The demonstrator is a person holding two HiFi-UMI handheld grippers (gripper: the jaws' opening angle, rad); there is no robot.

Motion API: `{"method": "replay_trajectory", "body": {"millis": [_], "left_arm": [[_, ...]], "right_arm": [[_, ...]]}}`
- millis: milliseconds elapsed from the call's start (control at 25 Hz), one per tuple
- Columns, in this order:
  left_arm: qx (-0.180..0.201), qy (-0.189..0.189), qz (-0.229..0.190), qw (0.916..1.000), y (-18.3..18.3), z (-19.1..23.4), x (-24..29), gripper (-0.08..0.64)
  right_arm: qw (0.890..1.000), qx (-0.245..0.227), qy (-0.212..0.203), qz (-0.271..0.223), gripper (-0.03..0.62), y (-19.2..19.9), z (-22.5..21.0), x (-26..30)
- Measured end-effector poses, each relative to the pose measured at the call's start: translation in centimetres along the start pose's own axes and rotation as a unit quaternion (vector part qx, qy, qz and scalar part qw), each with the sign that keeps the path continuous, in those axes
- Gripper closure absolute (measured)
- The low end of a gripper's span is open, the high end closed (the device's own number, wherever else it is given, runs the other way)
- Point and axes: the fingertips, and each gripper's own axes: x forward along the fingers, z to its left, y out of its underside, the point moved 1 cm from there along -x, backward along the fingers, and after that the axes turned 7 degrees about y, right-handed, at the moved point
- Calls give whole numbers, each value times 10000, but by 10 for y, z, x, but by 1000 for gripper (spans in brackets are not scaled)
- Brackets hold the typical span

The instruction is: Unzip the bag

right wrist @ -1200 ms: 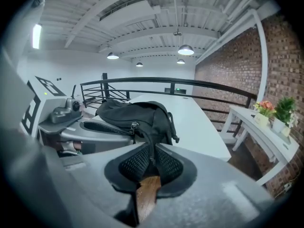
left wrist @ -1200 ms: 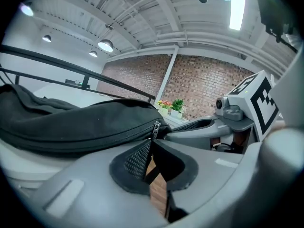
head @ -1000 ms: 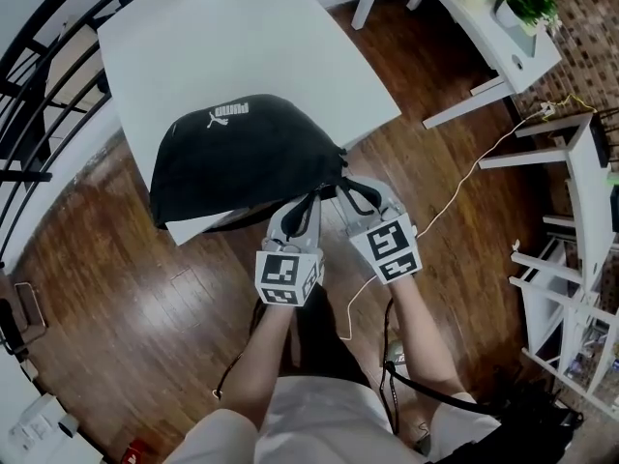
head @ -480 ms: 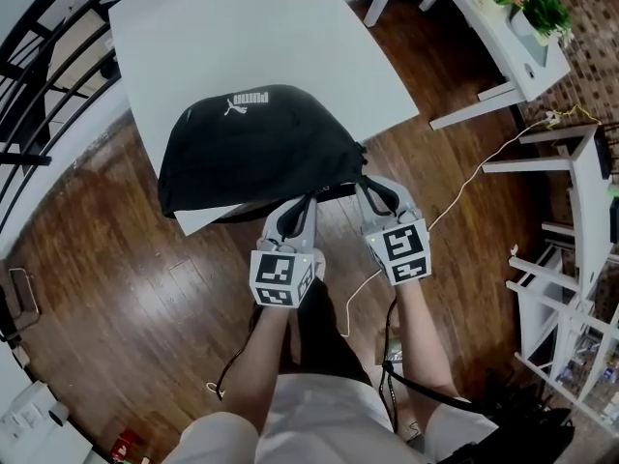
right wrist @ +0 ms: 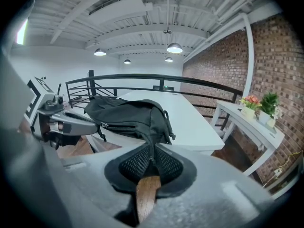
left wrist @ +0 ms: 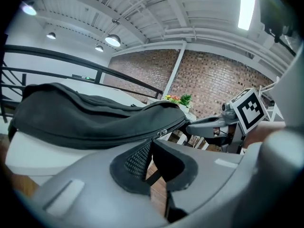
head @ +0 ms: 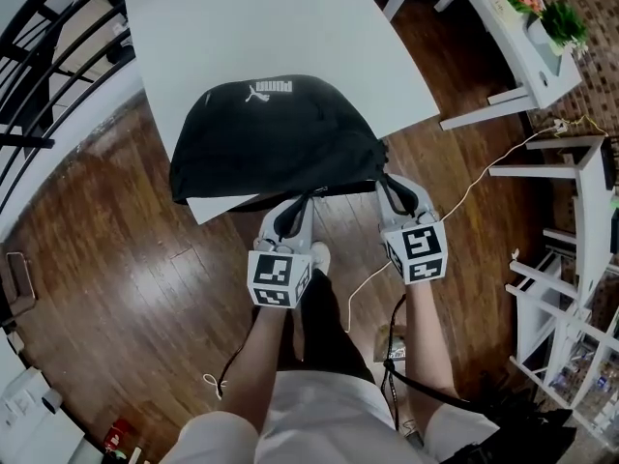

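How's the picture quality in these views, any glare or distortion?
Head view: fisheye warp, white table bright, black bag loses detail. Left gripper view: ceiling light blows out top right, corners dark. Right gripper view: evenly lit, corners dark.

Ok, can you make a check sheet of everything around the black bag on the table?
Surface: white table, bare apart from the bag.
Job's things: black bag hangs over the table's near corner; zip pull at its near edge.
Clutter: nothing seen.
Grippers: left gripper shut on the zip pull; right gripper shut on the bag's strap.
Cables: white cable across the floor; black cable below the left gripper.
Surroundings: wood floor, black railing, white side table with plants.
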Motion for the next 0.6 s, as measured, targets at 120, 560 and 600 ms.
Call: {"method": "replay_trajectory", "body": {"millis": [120,560,600], "left_arm": [[-116,-70,-20,9999,3,10,-10,537],[-299,-741,-29,9968,-8,85,-74,537],[-287,-830,-24,9961,-9,93,-81,537]], "right_arm": [[10000,49,67,23,565,4,-1,-1],[9995,128,270,71,565,3,-6,5],[9995,131,287,85,565,4,-6,6]]}}
